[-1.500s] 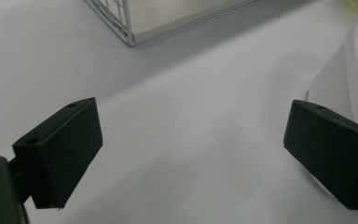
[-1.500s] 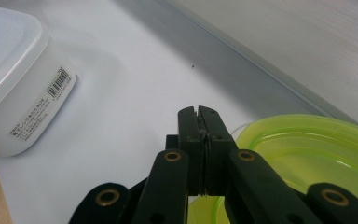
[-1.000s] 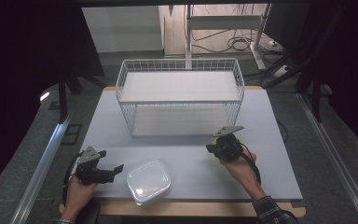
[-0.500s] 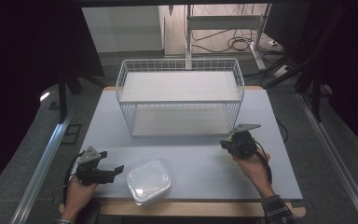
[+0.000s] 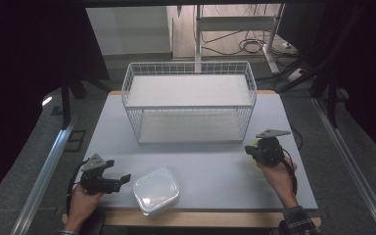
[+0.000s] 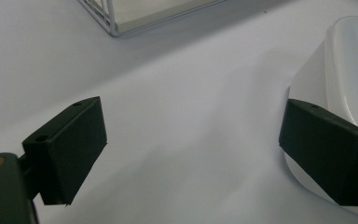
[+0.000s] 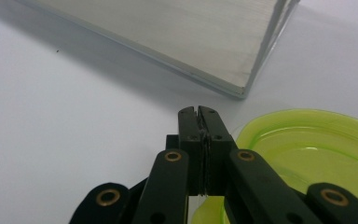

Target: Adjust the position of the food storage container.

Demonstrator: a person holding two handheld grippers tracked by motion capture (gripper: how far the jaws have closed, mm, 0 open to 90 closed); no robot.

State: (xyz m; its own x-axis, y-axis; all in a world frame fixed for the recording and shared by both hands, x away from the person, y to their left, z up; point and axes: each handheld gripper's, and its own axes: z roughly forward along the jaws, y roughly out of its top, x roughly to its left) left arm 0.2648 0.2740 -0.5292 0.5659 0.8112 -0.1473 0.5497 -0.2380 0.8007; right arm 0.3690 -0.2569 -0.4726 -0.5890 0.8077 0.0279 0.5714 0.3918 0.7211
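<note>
A pale grey table (image 5: 215, 171) sits in a dim room. The yellow-green plastic lid (image 7: 307, 144) is pinched by its rim between the pressed-together jaws of the right gripper (image 7: 198, 114), just short of the wire basket's (image 5: 188, 105) near corner. The left gripper (image 5: 122, 178) hovers with jaws spread wide, a white lidded container (image 6: 349, 79) just beyond its right-hand jaw.

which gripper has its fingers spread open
The left gripper, beside the white lidded container: its fingers stand wide apart. The right gripper has its fingers pressed together.
</note>
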